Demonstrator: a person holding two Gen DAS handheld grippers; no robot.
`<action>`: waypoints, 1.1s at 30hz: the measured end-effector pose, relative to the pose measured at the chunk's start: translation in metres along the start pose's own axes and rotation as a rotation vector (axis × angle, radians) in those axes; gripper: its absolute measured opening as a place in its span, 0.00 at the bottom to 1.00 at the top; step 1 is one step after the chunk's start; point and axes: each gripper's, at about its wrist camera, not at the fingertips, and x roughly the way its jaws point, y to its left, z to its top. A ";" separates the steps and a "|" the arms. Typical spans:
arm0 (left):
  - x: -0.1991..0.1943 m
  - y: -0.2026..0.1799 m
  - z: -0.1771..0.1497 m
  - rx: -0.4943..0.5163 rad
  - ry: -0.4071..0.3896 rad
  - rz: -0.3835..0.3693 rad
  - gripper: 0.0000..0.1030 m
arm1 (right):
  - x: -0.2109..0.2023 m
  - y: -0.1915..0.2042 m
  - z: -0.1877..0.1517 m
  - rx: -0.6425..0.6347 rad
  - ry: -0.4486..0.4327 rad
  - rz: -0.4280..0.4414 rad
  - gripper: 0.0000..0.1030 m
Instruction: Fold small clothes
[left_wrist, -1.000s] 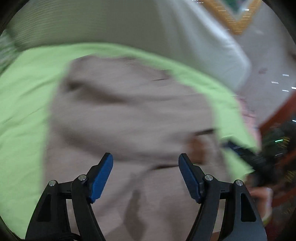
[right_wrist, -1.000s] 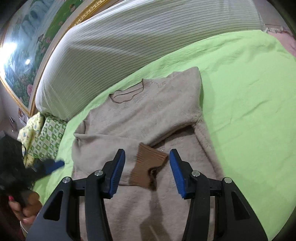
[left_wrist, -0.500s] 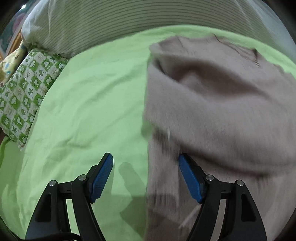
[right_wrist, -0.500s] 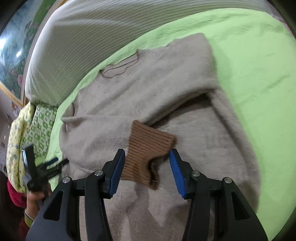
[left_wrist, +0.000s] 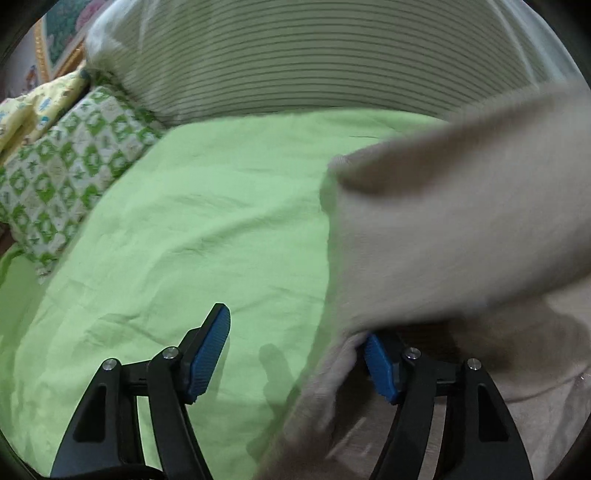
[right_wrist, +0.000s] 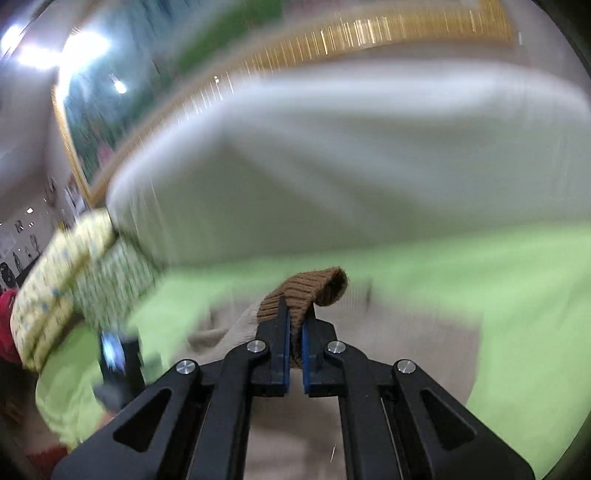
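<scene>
Right gripper (right_wrist: 294, 334) pinching the sweater's brown cuff (right_wrist: 306, 288) between its fingers; left gripper (left_wrist: 299, 350) spread, beige sweater (left_wrist: 461, 206) draped over its right finger.

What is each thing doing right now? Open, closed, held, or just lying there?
right gripper: shut on the brown cuff.
brown cuff: pinched, lifted.
left gripper: open, one finger under the sweater's edge.
beige sweater: partly lifted, blurred.
green sheet: spread, wrinkled.
checked pillow: lying at the edge.

Soft indoor light, heavy motion blur
</scene>
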 end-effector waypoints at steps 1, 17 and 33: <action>0.001 -0.003 -0.002 0.012 0.002 0.012 0.68 | -0.007 -0.003 0.009 -0.038 -0.021 -0.038 0.05; 0.021 0.001 -0.021 0.071 0.062 0.001 0.70 | 0.073 -0.134 -0.159 0.193 0.439 -0.285 0.12; -0.017 -0.020 0.042 0.001 0.025 -0.209 0.76 | 0.029 -0.123 -0.132 0.273 0.280 -0.253 0.53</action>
